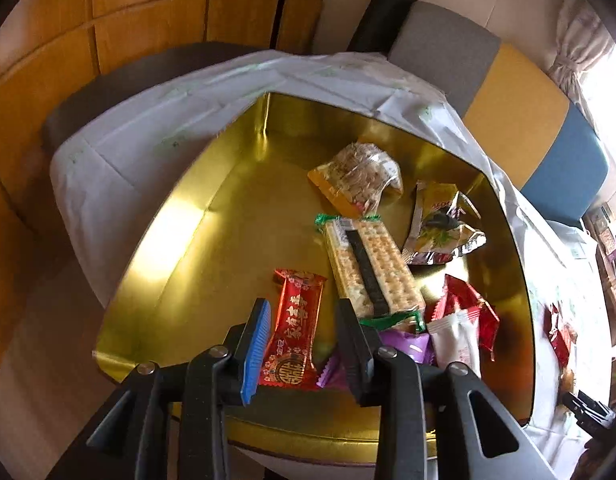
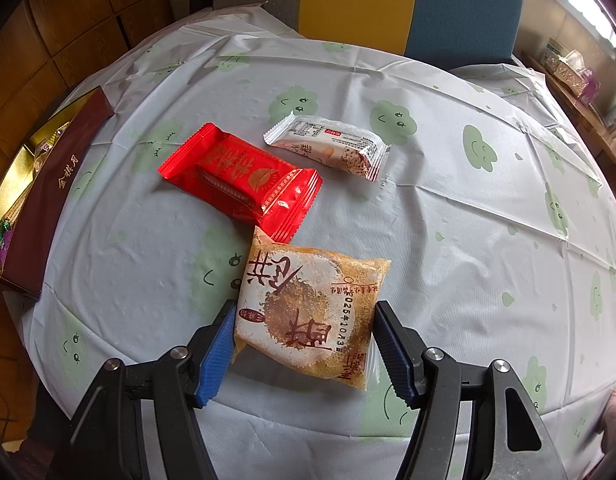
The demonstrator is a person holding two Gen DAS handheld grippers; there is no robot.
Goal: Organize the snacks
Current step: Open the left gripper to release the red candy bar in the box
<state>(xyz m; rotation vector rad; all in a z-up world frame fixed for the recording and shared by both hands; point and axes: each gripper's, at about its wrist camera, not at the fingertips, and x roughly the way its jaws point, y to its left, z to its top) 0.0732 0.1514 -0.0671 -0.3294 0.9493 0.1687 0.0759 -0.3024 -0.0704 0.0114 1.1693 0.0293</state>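
Releasing cleanly is the left gripper's (image 1: 304,344) job here: its fingers stand parted over the gold tin (image 1: 212,216), and the red packet (image 1: 294,332) with gold characters lies between them, apparently free of both pads, though its near end is hidden behind the fingers. A straight lift away would be my choice, so the blue pad (image 1: 255,350) does not drag the wrapper back out. Beyond the fingertips lie a cracker pack (image 1: 371,264) and a clear nut bag (image 1: 357,178); a foil pouch (image 1: 443,224) beyond and to the right shows letters like "ALDO".

The right gripper (image 2: 304,344) has its fingers spread on either side of the tan pastry packet (image 2: 308,312) on the tablecloth (image 2: 467,220). The left pad looks to be at its edge and the right one just clear, so it is not yet pinched. Closing squarely across the packet's width should avoid crushing it. It reads "2025年10月3日" beside large brown characters. Farther ahead lie a bright red packet (image 2: 244,178) and a white bar (image 2: 331,146). The tin's maroon side, far left of the fingers, bears gold characters.
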